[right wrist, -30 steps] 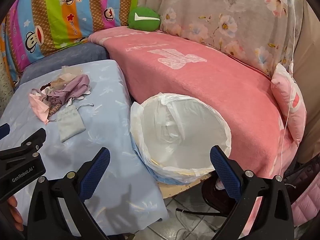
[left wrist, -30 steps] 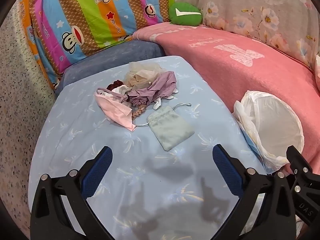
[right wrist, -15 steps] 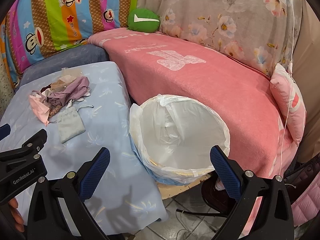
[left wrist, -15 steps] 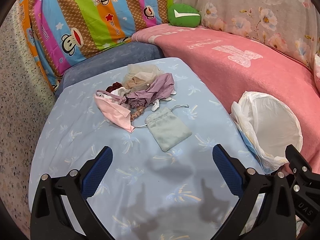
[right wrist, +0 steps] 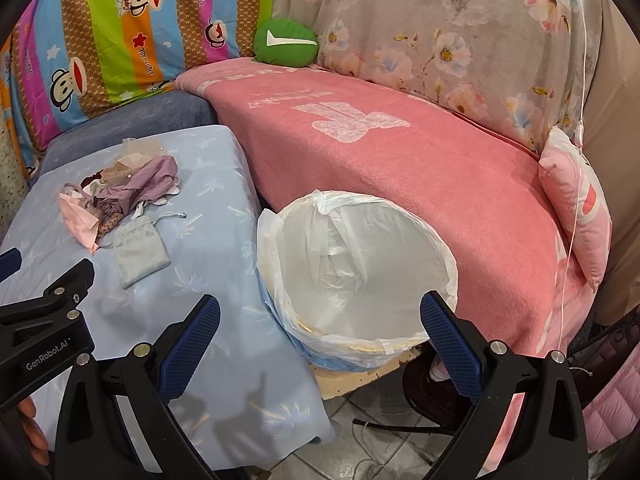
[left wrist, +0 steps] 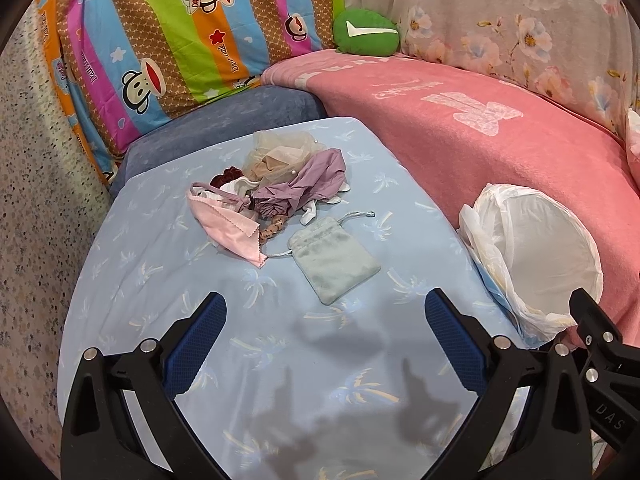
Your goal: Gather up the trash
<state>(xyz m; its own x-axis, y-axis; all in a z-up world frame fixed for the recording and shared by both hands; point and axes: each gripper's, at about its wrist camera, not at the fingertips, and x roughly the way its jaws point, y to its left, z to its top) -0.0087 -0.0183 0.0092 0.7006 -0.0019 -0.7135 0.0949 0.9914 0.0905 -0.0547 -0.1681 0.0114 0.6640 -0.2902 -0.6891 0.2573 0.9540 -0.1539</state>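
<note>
Your left gripper (left wrist: 320,320) has eased slightly back from the drawstring pouch (left wrist: 334,258) on the table (left wrist: 132,280); both it and your right gripper (right wrist: 320,322) hang wide open, empty, bin (right wrist: 360,264) unfilled.

Left wrist view looks forward and down over the blue tablecloth (left wrist: 160,280), from above its near end; the left gripper (left wrist: 320,322) frames the bottom, fabric pile (left wrist: 276,188) at 12 o'clock, lined bin (left wrist: 532,264) at 3 o'clock. Right wrist view sits further right, also tilted down, with the right gripper (right wrist: 320,324) low in frame; lined bin (right wrist: 356,276) near centre, fabric pile (right wrist: 128,188) at 10 o'clock, pink blanket (right wrist: 400,160) at 1 o'clock. Both views share tablecloth, pile, drawstring pouch (left wrist: 334,258), bin, blanket and green cushion (left wrist: 366,32).
</note>
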